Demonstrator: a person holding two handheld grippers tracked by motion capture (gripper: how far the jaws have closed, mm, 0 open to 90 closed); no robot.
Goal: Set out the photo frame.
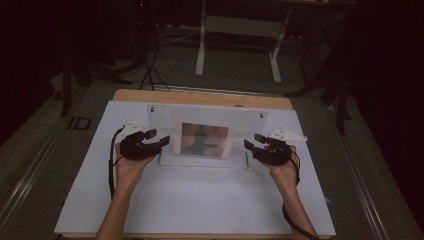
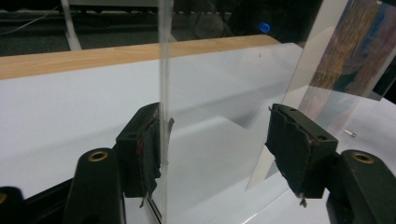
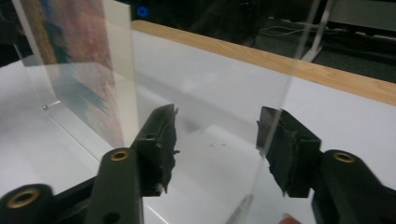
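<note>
My forearms come in nearest the camera, and each hand holds a claw aimed inward at the clear acrylic photo frame [image 1: 205,137] standing upright mid-table. My left gripper [image 1: 156,140] sits at the frame's left edge, jaws spread, so that the outer acrylic panel [image 2: 163,93] runs just beside one pad while the other pad stands well apart. My right gripper [image 1: 252,141] mirrors it at the frame's right edge, likewise released, nothing pinched. The colourful photo [image 1: 204,139] is sandwiched in the frame's middle. I judge I am bracketing both ends so the panels can be steadied evenly once I close. The white sheet [image 1: 195,200] lies beneath the frame.
</note>
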